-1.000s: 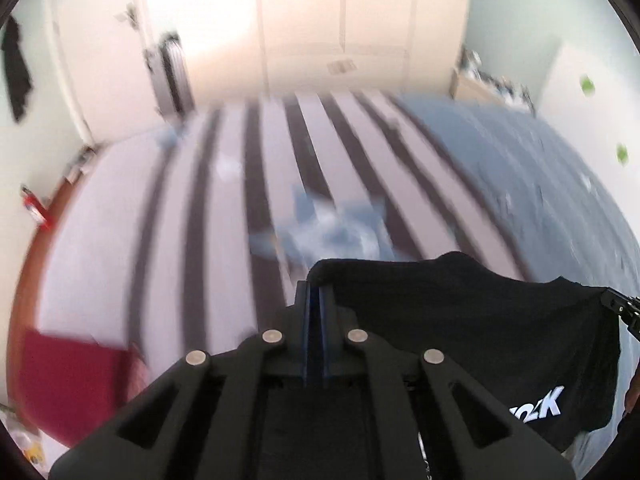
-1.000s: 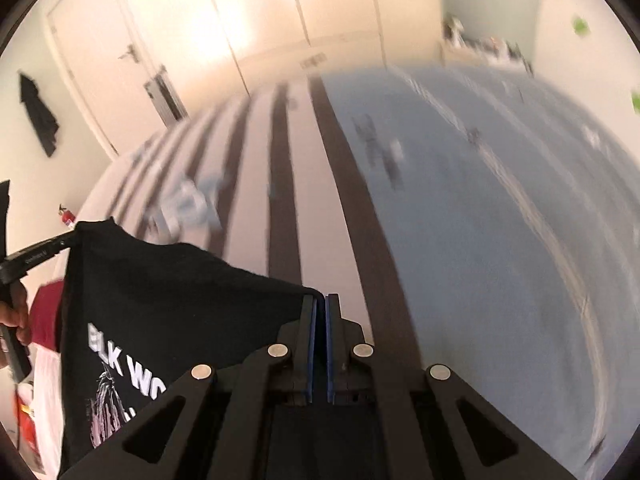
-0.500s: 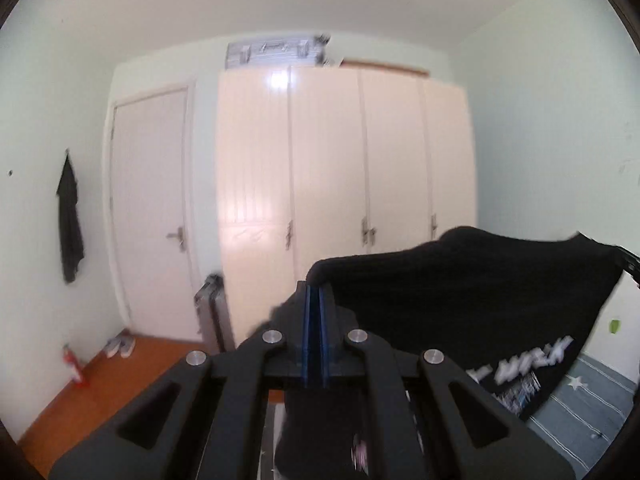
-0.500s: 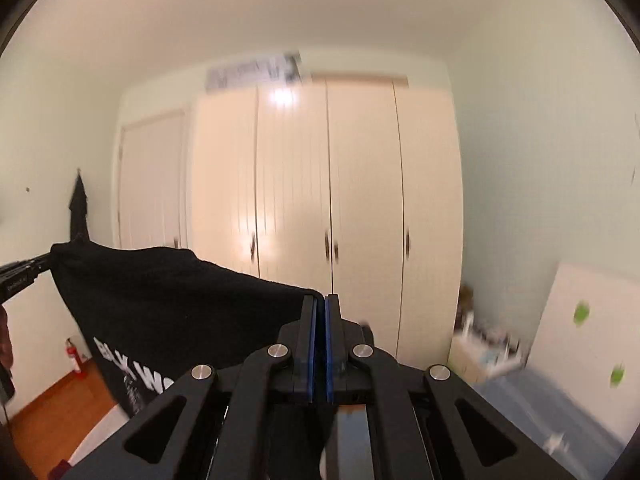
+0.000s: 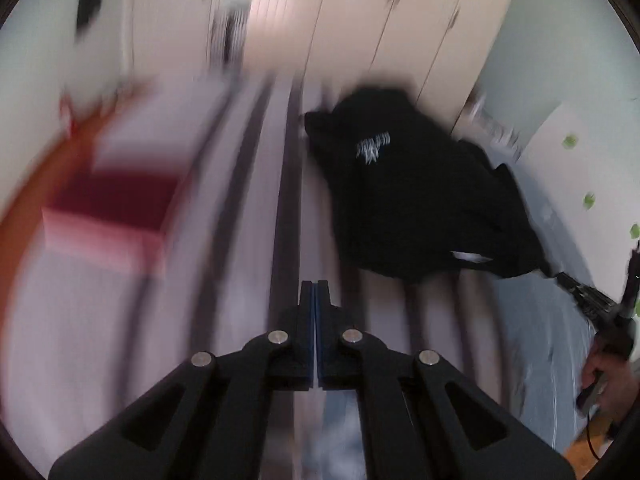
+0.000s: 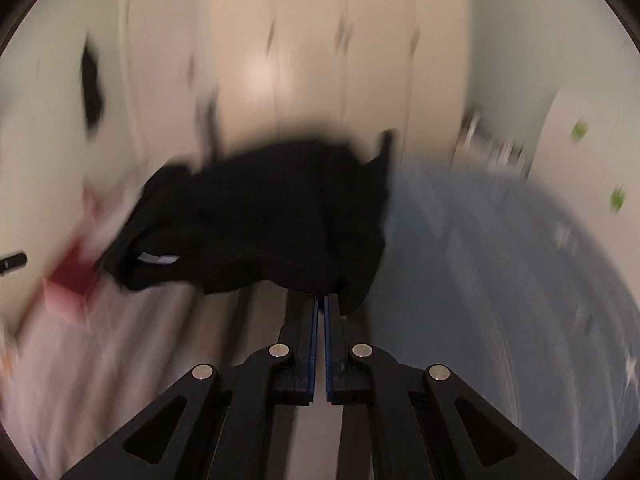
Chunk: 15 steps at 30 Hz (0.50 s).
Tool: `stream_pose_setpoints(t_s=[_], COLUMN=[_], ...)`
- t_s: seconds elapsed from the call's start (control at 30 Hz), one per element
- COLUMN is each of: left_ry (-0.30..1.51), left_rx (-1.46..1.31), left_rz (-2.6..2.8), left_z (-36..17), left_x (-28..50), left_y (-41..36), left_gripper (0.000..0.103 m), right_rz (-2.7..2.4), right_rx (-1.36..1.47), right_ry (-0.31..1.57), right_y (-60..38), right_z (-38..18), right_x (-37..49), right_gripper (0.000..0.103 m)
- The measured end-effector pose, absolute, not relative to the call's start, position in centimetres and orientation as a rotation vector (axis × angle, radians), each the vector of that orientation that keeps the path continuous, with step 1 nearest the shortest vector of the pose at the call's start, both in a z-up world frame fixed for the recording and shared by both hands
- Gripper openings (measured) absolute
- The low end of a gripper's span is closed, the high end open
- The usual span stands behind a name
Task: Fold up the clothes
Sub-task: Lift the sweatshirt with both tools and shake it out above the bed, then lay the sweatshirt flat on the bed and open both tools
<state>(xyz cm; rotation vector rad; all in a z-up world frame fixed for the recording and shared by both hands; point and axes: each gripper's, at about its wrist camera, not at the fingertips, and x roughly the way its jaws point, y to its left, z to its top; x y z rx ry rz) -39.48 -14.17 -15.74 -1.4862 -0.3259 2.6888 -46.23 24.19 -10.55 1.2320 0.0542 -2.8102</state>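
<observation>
A black T-shirt (image 5: 420,200) with white print billows, crumpled, over the striped bed (image 5: 240,208). My left gripper (image 5: 315,285) is shut with nothing between its fingers and sits short of the shirt's near hem. At the right edge of the left wrist view, my right gripper (image 5: 562,277) pinches the shirt's corner, and a hand (image 5: 608,380) holds its handle. In the right wrist view the T-shirt (image 6: 260,220) drapes from the shut right gripper (image 6: 321,299), cloth bunched over its tips. The left gripper's tip (image 6: 12,263) shows at the far left, apart from the shirt. Both views are motion-blurred.
A folded red and pink garment (image 5: 116,204) lies on the left side of the bed, also seen as the red garment (image 6: 74,278). A blue blanket (image 6: 500,264) covers the right side. Cream wardrobe doors (image 5: 380,20) stand beyond the bed's far end.
Both grippers held the shirt spread high, facing the wardrobe. Both views have swung down to the bed, the shirt is flung forward, and the left gripper no longer holds it.
</observation>
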Motion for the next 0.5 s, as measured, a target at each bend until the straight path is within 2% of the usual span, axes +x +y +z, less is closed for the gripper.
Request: stream_pose_setpoints(t_s=[0.07,0.13,0.27,0.3,0.37,0.43,0.47,0.5], left_ry=[-0.307,-0.312,-0.381,-0.385,-0.397,-0.423,-0.437,-0.451], left_rx=[-1.620,-1.723,-1.738,-1.715,-1.665,-1.596,-1.561,-1.527], left_rz=[2.608,2.543,2.529,2.541,2.564,2.587,2.603,2.621], left_z=[-21.5,-24.9,-27.2,-27.0,-26.8,-26.3,-26.0,-25.7], left_x=[-36.6,-35.3,-37.5,-38.7,-41.4,-45.1,-46.8,-48.4], left_y=[-12.8,-11.7,-11.4,-11.4,-11.4,-11.6,-11.7,-12.0], left_gripper=[0.000,0.000,0.000,0.001,0.011,0.037,0.044,0.059], right_rz=[-2.690,-2.610,-2.597,-2.610,-2.638,-2.673,-2.691,-2.709], right_rx=[1.473,1.633,1.706,1.701,1.690,1.671,1.657,1.644], right_ry=[0.089,0.075,-0.054,-0.083,-0.144,-0.224,-0.282,-0.334], right_y=[22.8,22.2,22.1,22.2,22.4,22.9,22.8,23.0], right_z=[-18.9,-23.7,-26.1,-25.9,-25.6,-25.5,-25.4,-25.3], right_x=[-43.3,-40.9,-38.2,-38.4,-39.1,-40.7,-41.2,-42.0], right_gripper=[0.000,0.000,0.000,0.003,0.009,0.018,0.026,0.034])
